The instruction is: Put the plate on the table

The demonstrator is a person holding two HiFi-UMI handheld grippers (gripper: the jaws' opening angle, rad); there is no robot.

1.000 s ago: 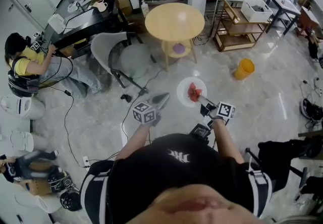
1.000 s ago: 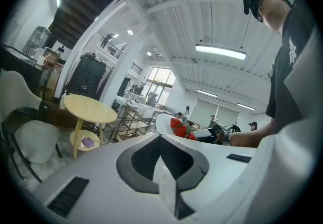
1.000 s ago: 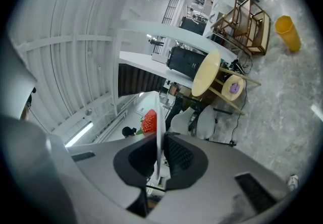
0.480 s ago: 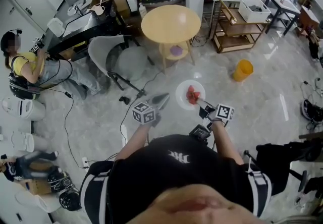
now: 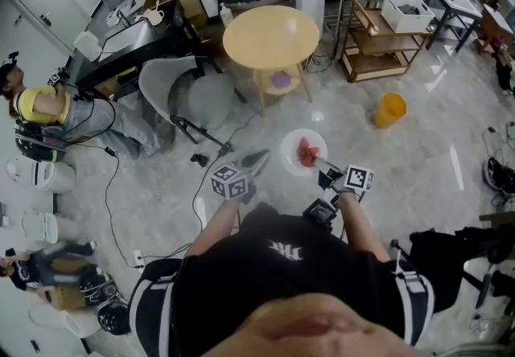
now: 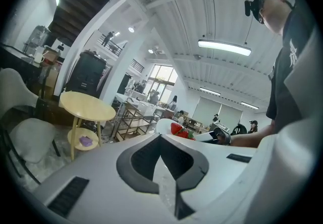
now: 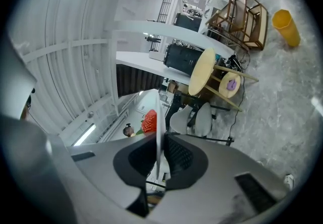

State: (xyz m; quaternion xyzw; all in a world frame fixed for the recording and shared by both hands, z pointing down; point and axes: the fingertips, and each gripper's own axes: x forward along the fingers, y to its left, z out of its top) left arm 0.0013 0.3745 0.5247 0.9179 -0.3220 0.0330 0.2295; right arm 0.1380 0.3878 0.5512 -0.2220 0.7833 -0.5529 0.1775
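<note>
The jaws of my right gripper [image 7: 158,140] are clenched on the rim of the plate [image 5: 291,156]; those of my left gripper [image 6: 160,138] are closed on nothing. The plate carries a strawberry [image 5: 307,150] and hangs above the floor [image 5: 418,146], well apart from the round table [image 5: 271,35] on the far side. I judge this is the carrying step. Next I must bring the plate there and keep it level.

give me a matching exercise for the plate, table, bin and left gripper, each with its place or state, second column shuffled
1. plate
2. table
3. bin
4. left gripper

a. yellow, on the floor
b. fingers together, nothing between them
c. clamped by its rim in the right gripper, strawberries on it
d. round, pale wood, purple thing on its lower shelf

Pairs: 1-c, 2-d, 3-a, 4-b
</note>
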